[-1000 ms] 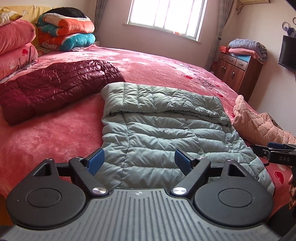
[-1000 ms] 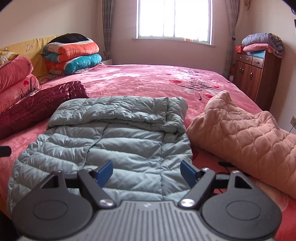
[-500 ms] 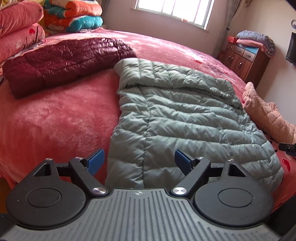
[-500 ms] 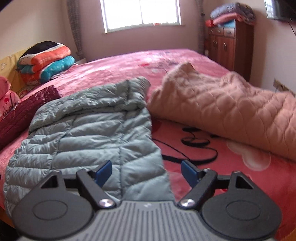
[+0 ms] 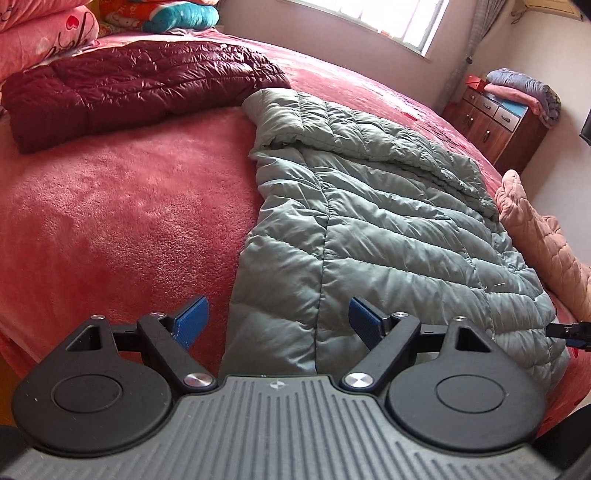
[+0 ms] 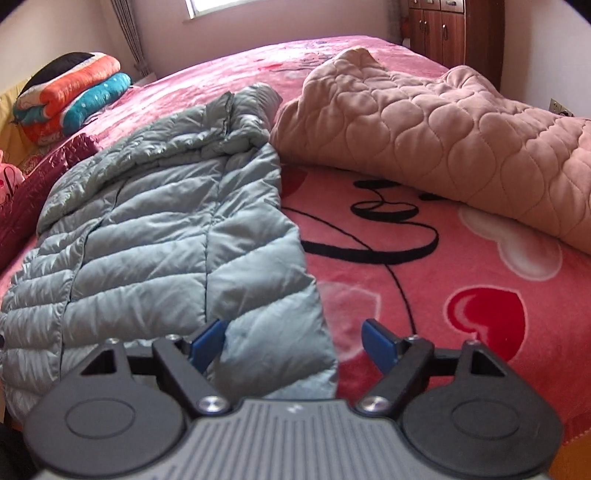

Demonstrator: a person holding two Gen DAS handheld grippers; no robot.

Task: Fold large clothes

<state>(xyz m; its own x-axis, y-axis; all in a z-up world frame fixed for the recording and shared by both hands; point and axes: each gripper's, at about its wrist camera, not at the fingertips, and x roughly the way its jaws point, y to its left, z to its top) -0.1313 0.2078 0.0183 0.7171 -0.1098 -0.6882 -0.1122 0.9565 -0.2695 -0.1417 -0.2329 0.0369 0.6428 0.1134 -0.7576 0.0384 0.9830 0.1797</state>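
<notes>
From the left wrist camera, the left gripper [image 5: 279,320] points down at the near hem of a grey-green quilted down jacket [image 5: 388,229] that lies flat on a bed covered with a pink plush blanket [image 5: 122,221]. Its blue-padded jaws stand wide apart with nothing clamped; the jacket's near left corner lies between and below them, not pinched. The jacket's far end is folded back over itself. Beyond it to the left lies a shiny dark red quilted jacket [image 5: 140,85], with pink pillows [image 5: 44,33] at the head of the bed. At the jacket's right edge sits a crumpled peach quilted garment [image 5: 543,236]. A brown wooden cabinet [image 5: 495,122] with folded bedding on top stands by the far wall. At the right frame edge a dark tip of the right gripper [image 5: 570,332] shows.

From the right wrist camera, the right gripper [image 6: 293,345] hangs over the jacket's [image 6: 166,240] near right corner. Its jaws are spread wide and grip nothing; the left pad is above the fabric, the right pad above the blanket's [image 6: 406,288] red heart pattern. The peach garment [image 6: 443,136] lies just right of the jacket's collar end. Folded orange and teal blankets [image 6: 70,99] are stacked at the far left.
</notes>
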